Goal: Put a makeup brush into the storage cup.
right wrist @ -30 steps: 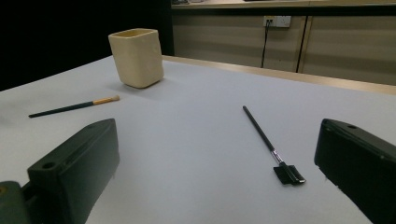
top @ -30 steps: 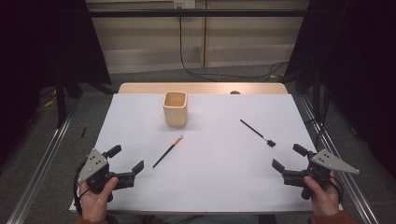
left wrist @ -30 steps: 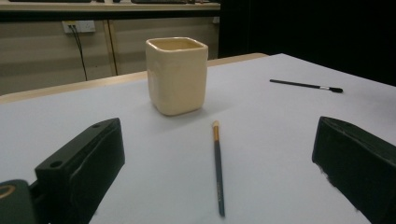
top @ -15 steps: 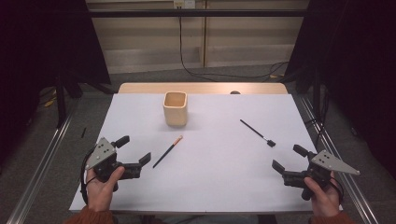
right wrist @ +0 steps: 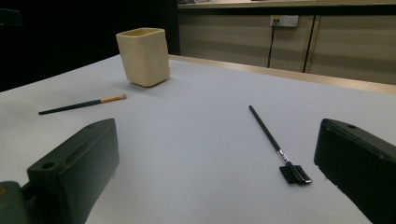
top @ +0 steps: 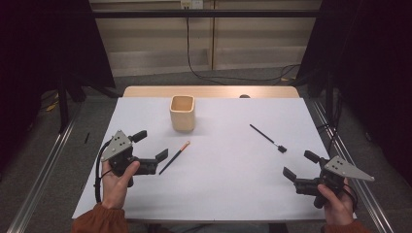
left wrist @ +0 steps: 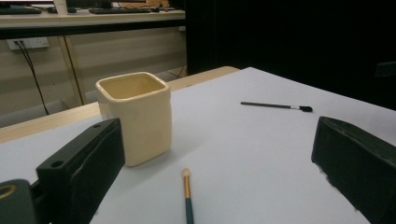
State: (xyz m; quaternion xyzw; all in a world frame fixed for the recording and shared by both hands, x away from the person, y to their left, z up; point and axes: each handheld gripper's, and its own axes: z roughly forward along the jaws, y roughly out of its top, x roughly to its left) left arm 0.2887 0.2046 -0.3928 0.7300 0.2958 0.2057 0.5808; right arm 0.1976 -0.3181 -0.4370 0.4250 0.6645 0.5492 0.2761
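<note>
Black left gripper (top: 154,147): jaws wide, now closer to brush than a second ago.
Orange-tipped brush (top: 175,157): flat, untouched, probably next pickup.
Right gripper (top: 301,165): jaws apart, unmoved.
Cup (top: 182,112): upright, likely destination.

Beige panelled wall (top: 155,34), grey floor (top: 92,111), dim room

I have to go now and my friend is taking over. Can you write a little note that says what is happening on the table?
Left hand-held gripper: open, empty, beside the dark-handled brush with the orange tip, not touching it.
Right hand-held gripper: open, empty, near the table's right front corner, close to the thin black brush with the flat black head.
Cream square ceramic cup: upright at the back of the white table; its inside can't be seen.
Done: nothing picked up yet.
Left: probably grasp each brush and put it in the cup.
</note>
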